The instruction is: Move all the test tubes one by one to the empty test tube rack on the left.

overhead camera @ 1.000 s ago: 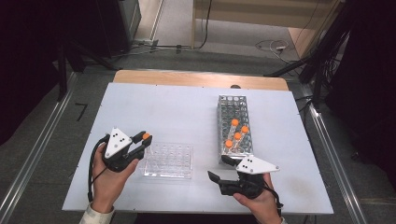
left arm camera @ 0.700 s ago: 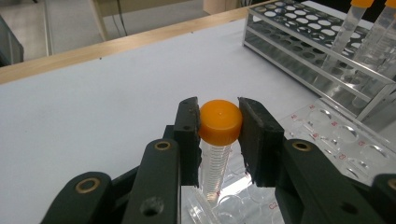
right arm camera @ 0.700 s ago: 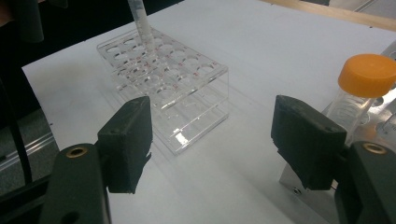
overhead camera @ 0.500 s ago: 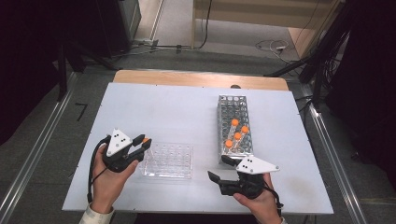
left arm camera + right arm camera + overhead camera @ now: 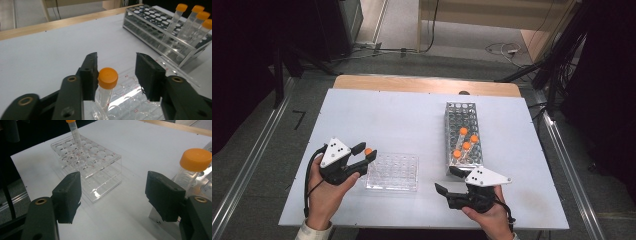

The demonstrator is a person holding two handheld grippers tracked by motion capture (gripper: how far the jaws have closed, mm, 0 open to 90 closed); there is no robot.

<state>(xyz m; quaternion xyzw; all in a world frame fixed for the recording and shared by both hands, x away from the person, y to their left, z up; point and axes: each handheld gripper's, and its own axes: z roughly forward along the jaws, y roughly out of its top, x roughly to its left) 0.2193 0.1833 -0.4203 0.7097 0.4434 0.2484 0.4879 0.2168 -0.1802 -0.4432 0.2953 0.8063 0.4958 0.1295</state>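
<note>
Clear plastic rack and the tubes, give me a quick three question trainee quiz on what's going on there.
1. True or false: the left gripper is clamped on the orange-capped tube.
2. How many orange-capped tubes stand in the metal rack?
3. Where does the tube between the left jaws stand: A, metal rack; B, clear rack; C, flat on the table?

Key: 1 false, the jaws have just been opening, one side is clear of it. 2 four. 3 B.
</note>
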